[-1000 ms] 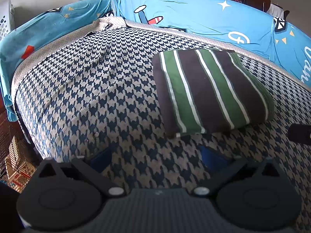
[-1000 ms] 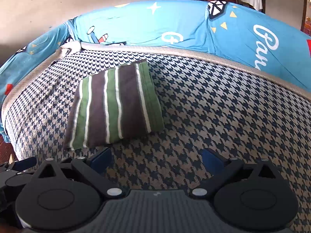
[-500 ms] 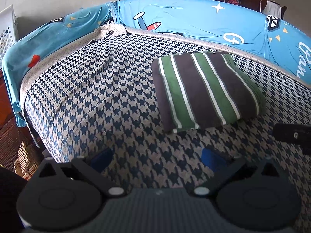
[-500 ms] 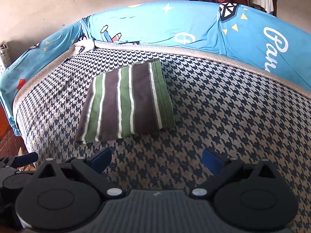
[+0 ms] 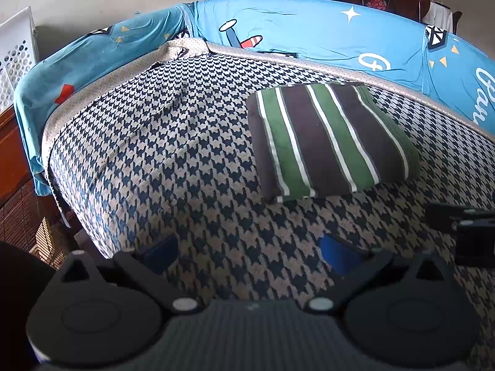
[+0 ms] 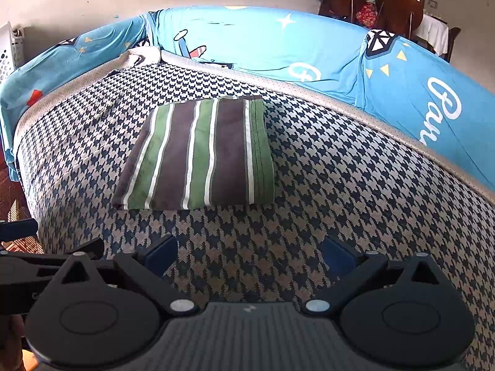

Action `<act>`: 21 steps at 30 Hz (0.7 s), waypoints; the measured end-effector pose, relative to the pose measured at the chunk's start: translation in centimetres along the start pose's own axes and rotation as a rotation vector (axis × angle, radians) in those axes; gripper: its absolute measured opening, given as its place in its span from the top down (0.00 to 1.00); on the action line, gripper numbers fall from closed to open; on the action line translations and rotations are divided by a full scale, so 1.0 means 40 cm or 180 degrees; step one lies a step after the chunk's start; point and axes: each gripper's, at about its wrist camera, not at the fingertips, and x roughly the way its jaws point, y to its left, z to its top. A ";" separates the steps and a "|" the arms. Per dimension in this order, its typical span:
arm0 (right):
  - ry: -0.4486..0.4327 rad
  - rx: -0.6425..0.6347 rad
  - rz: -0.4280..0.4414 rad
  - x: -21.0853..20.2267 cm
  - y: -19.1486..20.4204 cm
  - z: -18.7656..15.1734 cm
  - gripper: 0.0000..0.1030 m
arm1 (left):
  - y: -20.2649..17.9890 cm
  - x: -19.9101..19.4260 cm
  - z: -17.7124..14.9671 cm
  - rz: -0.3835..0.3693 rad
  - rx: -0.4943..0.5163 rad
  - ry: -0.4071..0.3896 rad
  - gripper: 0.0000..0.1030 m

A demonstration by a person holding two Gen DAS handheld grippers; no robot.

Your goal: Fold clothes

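A folded garment with green, brown and white stripes [image 5: 328, 139] [image 6: 201, 154] lies flat as a neat rectangle on the houndstooth seat [image 5: 173, 167] [image 6: 355, 191]. My left gripper [image 5: 250, 255] hovers open near the seat's front edge, short of the garment and to its left, nothing between its blue pads. My right gripper [image 6: 249, 255] is open too, empty, just in front of the garment's near edge. Each gripper shows at the side of the other's view.
A blue printed cover [image 5: 309, 37] [image 6: 309, 52] drapes the backrest and left armrest. A white perforated basket [image 5: 15, 58] stands at the far left by the wall. Wooden chairs [image 6: 371, 3] stand behind the sofa. The seat's left edge drops to the floor [image 5: 34, 232].
Both grippers have drawn back and risen a little from the folded garment, which looks smaller and farther. The garment itself has not moved. Both stay open.
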 end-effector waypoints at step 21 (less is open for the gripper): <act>-0.0277 0.0221 -0.0022 -0.051 -0.039 -0.006 0.02 | -0.010 -0.061 -0.004 0.0064 -0.0029 -0.0069 0.00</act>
